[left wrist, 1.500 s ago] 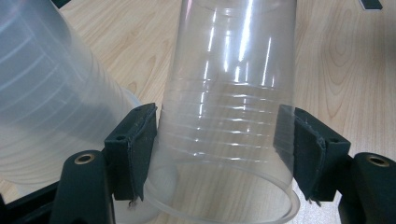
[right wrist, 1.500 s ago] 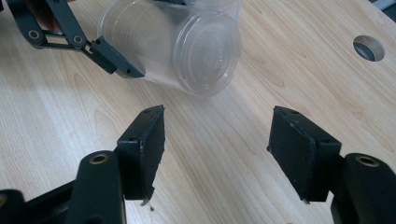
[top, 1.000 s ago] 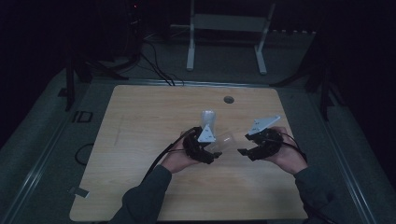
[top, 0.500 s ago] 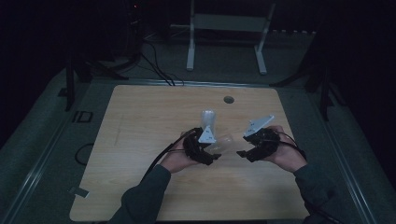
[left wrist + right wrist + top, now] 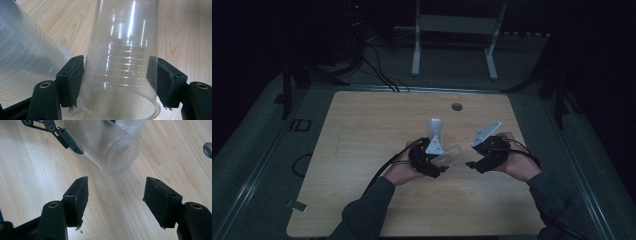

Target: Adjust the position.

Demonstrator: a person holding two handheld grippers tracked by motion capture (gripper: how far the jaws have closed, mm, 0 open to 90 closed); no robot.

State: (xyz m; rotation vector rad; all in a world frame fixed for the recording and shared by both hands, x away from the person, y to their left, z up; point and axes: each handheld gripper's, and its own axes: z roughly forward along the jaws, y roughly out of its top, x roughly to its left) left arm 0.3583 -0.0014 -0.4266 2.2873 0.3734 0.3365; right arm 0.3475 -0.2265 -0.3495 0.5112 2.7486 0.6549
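At table centre, left gripper [image 5: 120, 82] clamped on clear plastic cup [image 5: 122, 50] near its rim, beside second cup [image 5: 435, 127]. Thin-walled, light, slick, easily crushed; best held gently by ribbed band below rim. Farther right, right gripper [image 5: 116, 195] wide, empty.

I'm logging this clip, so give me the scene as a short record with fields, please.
surface: wooden table
held item: clear plastic cup, lying on its side
left gripper: shut on the cup near its rim
second cup: beside the held one, touching the left pad
right gripper: open, nothing between its jaws, facing the cup's base
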